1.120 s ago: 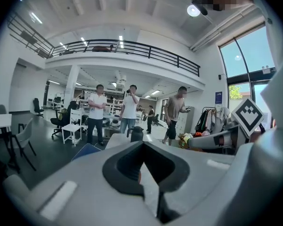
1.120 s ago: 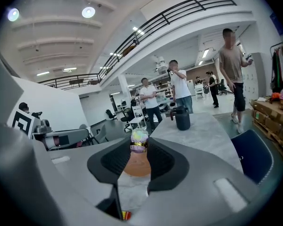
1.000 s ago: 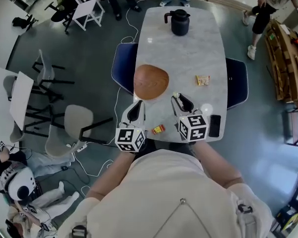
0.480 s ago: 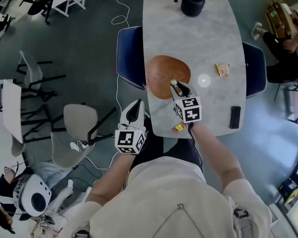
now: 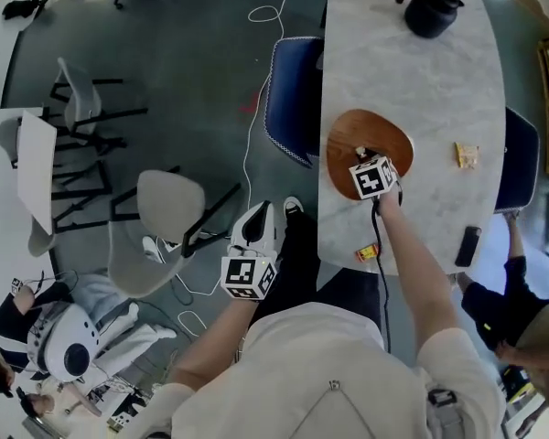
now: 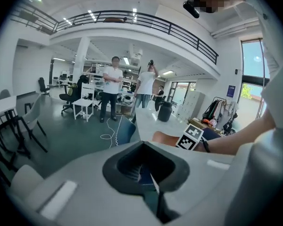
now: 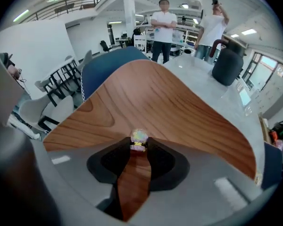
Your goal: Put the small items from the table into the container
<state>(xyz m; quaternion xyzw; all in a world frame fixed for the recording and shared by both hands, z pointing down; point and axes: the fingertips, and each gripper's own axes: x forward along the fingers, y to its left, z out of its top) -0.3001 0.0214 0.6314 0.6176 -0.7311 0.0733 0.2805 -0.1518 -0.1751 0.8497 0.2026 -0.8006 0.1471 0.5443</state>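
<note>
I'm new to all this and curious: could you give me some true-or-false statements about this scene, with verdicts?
1. The right gripper holds a small shiny item over the wooden container. True.
2. The left gripper is over the container too. False: it hangs off the table, above the floor.
3. The black jug stands inside the container. False: it stands at the table's far end.
4. A red-and-yellow item lies near the table's near edge. True.

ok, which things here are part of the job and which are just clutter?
Job: wooden bowl; shiny wrapped item in right gripper; red-yellow packet; yellow snack packet.
Clutter: black jug; black phone, probably; blue chair.
</note>
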